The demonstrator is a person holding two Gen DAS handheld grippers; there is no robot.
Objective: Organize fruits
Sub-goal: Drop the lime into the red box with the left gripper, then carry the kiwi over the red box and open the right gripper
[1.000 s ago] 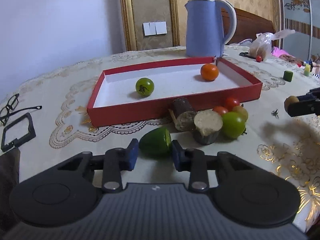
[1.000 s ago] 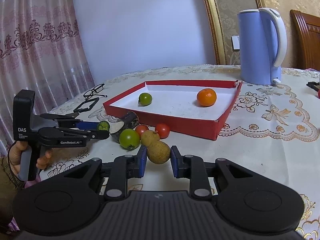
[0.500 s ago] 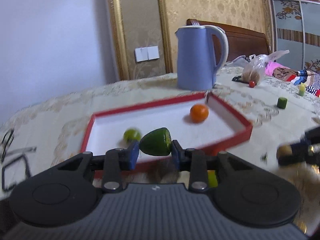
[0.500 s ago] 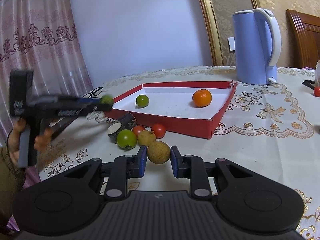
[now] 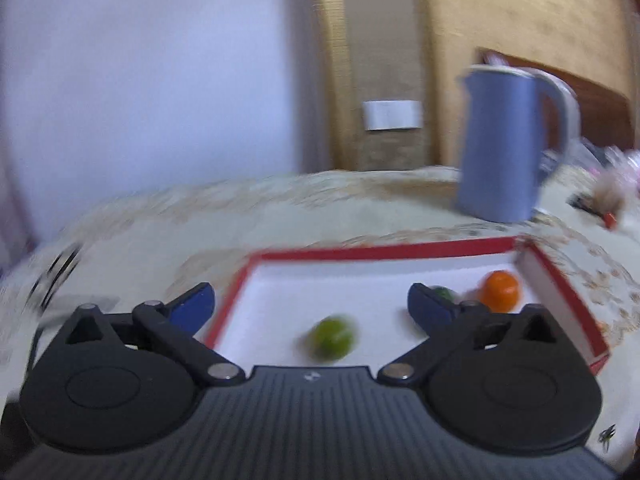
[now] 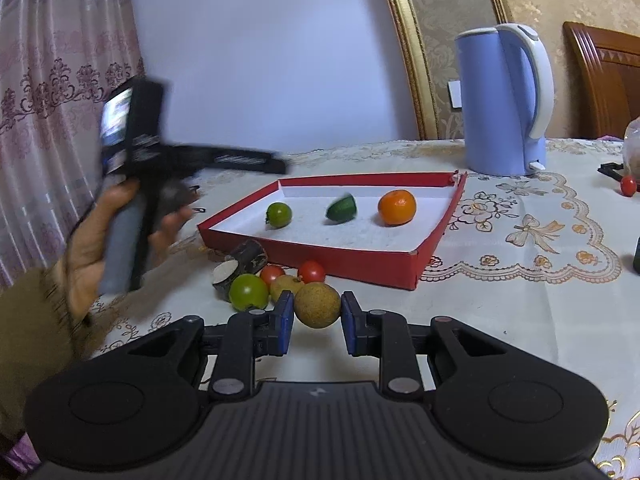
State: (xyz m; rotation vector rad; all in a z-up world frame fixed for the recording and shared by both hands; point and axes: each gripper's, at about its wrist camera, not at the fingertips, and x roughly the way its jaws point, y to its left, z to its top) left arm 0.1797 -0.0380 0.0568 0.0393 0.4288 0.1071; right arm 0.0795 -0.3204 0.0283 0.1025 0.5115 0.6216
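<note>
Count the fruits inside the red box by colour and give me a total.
Green: 2, a round one and a cut piece
Orange: 1
Total: 3 in the red box

The whole left wrist view is smeared by motion. A green fruit (image 5: 333,339) in the red tray (image 5: 384,249) appears only as a soft blob, its shape unreadable. A darker green fruit (image 5: 443,293) is largely hidden behind one blue pad (image 5: 428,307) of the left gripper (image 5: 310,304). The glasses (image 5: 56,276) at the left are reduced to streaks. In the right wrist view, the left gripper and the hand (image 6: 96,248) holding it are blurred; a bag (image 6: 632,148) is cut off by the right edge.
</note>
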